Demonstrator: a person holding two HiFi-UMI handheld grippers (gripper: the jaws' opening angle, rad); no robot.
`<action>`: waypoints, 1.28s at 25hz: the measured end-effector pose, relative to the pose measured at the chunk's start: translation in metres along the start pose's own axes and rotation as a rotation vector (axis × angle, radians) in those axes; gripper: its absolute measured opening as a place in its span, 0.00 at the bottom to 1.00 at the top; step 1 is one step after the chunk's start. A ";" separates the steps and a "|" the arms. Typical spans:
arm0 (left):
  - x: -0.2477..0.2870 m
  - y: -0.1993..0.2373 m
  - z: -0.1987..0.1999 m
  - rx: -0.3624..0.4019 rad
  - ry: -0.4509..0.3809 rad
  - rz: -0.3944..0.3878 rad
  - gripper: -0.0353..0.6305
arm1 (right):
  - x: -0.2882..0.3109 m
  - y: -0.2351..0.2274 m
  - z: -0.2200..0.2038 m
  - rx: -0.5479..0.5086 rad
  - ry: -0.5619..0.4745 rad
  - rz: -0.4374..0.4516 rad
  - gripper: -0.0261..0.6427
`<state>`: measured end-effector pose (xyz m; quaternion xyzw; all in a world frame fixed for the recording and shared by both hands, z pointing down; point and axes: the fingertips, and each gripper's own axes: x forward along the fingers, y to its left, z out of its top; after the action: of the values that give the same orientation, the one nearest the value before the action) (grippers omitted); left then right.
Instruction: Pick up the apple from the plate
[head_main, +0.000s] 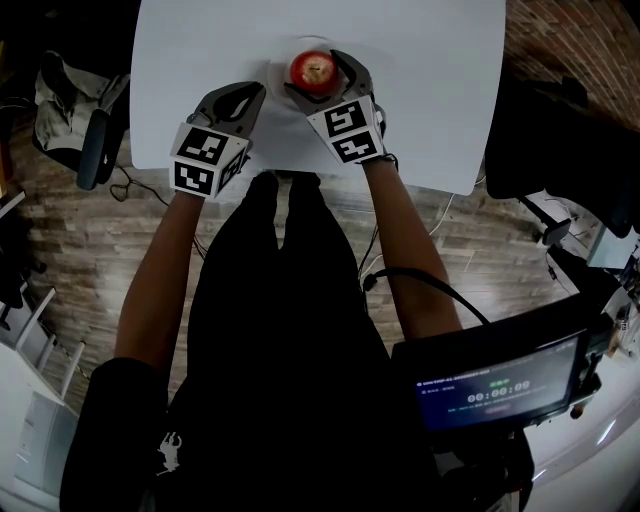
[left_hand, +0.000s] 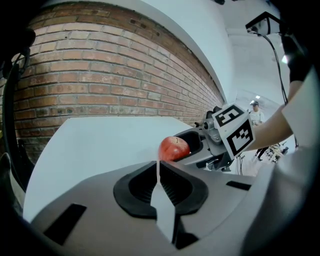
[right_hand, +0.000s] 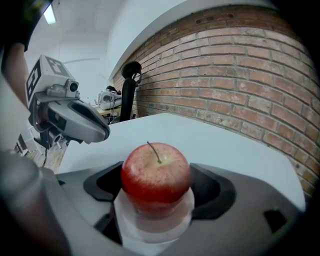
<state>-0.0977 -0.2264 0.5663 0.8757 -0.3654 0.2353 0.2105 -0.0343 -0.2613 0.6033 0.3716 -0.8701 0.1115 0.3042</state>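
A red apple (head_main: 314, 66) stands stem up on a small white plate (head_main: 279, 68) at the far middle of the white table (head_main: 430, 90). My right gripper (head_main: 317, 73) has its two jaws on either side of the apple, and in the right gripper view the black pads (right_hand: 207, 187) press against the apple (right_hand: 156, 175), with the plate (right_hand: 150, 227) still under it. To the apple's left, my left gripper (head_main: 256, 93) hovers over the table with its fingers together and nothing between them. In the left gripper view, the apple (left_hand: 173, 148) shows past the left gripper (left_hand: 158, 164).
A brick wall (right_hand: 240, 85) rises behind the table. Off the table's left edge stand a bag and a black post (head_main: 93, 150); dark equipment (head_main: 545, 140) sits to its right. A screen (head_main: 500, 385) is at my lower right, over the wooden floor.
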 end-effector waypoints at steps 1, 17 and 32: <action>0.000 0.000 0.000 0.001 0.000 0.000 0.06 | 0.000 0.001 0.000 -0.002 0.003 0.004 0.62; -0.006 0.000 0.011 0.016 -0.019 0.015 0.06 | -0.009 0.004 0.013 -0.006 -0.026 0.016 0.62; -0.015 -0.013 0.058 0.020 -0.097 0.015 0.06 | -0.066 -0.016 0.047 0.059 -0.108 -0.032 0.62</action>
<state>-0.0821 -0.2411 0.5094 0.8853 -0.3794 0.1980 0.1819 -0.0080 -0.2543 0.5252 0.3999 -0.8754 0.1119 0.2475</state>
